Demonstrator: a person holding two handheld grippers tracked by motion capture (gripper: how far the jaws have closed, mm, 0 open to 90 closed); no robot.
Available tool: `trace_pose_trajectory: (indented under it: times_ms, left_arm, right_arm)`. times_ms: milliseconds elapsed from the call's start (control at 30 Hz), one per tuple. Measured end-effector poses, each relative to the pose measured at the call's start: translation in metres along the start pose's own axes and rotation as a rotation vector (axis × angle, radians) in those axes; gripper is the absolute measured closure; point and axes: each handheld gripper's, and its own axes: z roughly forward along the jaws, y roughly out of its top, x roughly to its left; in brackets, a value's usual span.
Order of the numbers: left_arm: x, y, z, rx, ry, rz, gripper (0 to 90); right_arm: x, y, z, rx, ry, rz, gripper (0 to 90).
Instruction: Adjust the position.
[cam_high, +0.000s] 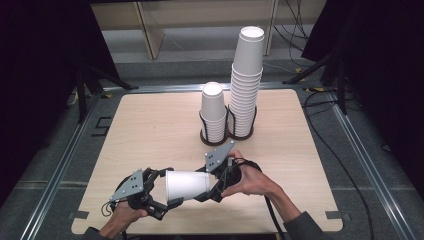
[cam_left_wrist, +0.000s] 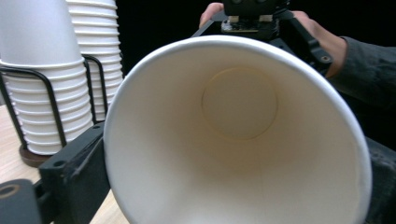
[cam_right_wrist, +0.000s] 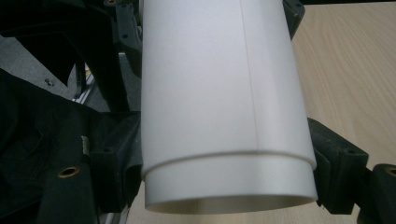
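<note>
A white paper cup (cam_high: 187, 184) lies on its side in the air over the table's near edge, between both grippers. My right gripper (cam_high: 207, 185) is shut on its base end, and its two black fingers (cam_right_wrist: 116, 158) press the cup (cam_right_wrist: 219, 93) from both sides. My left gripper (cam_high: 169, 187) straddles the rim end. One of its fingers (cam_left_wrist: 74, 168) lies against the outer wall, and the other is hidden behind the cup. The left gripper view looks straight into the cup's mouth (cam_left_wrist: 233, 140), with the other hand behind it.
Two stacks of white cups stand in a black wire holder (cam_high: 227, 134) at the back middle of the wooden table (cam_high: 150, 125), a short stack (cam_high: 213, 112) and a tall stack (cam_high: 246, 80). Metal rails frame the table, with dark curtains at both sides.
</note>
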Motion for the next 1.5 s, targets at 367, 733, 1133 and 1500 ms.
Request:
trace_pose_trajectory:
  times_ms: [367,733,1133,1500]
  left_arm:
    - [0.001,0.000,0.003,0.125,0.012,0.052,9.0]
    - [-0.001,0.000,0.007,0.202,0.054,0.040,9.6]
    - [-0.004,-0.004,0.014,0.286,0.060,0.088,9.6]
    - [-0.006,-0.003,0.015,0.304,0.044,0.117,9.5]
  right_arm:
    - [0.001,-0.002,0.000,0.084,-0.065,0.039,19.9]
    - [0.015,0.017,-0.005,0.185,-0.204,-0.059,16.3]
    - [0.023,0.021,0.020,0.326,-0.235,-0.142,16.6]
    - [0.021,0.018,0.041,0.378,-0.216,-0.196,16.3]
